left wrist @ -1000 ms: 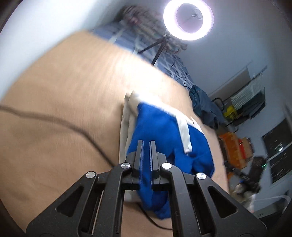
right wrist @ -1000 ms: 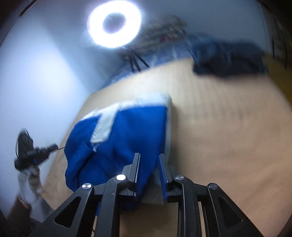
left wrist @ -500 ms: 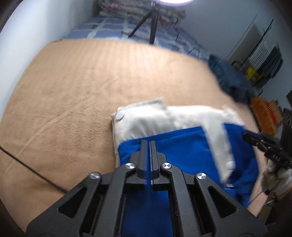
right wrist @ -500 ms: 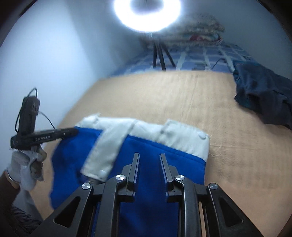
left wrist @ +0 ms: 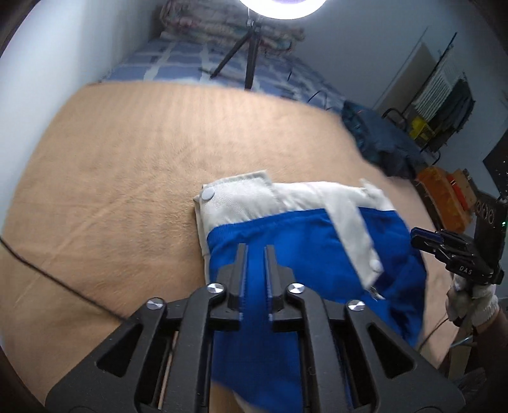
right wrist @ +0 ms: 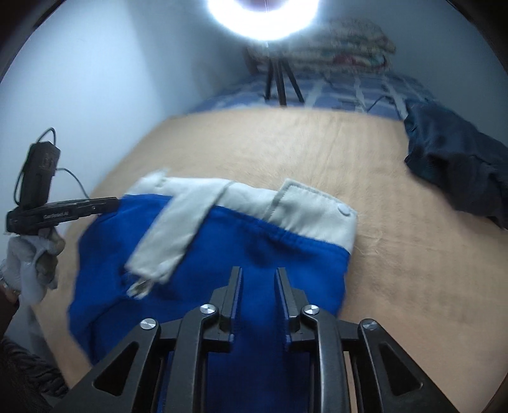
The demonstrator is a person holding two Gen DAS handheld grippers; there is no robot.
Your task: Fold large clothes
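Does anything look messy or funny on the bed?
Yes. A dark blue garment lies crumpled at the tan blanket's far edge, unfolded. On the blue and white garment, one white strap lies slanted across the blue.

Both my wrist cams ride just behind my fingers, pitched steeply down, close over the blue-and-white garment. Shared: tan blanket, ring light, dark clothes pile.

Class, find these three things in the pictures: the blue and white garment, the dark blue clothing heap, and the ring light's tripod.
blue and white garment (right wrist: 279, 251): right wrist view, blue cloth below the white band.
dark blue clothing heap (right wrist: 460, 165): right wrist view, middle of the heap.
tripod (left wrist: 250, 54): left wrist view, its dark leg.
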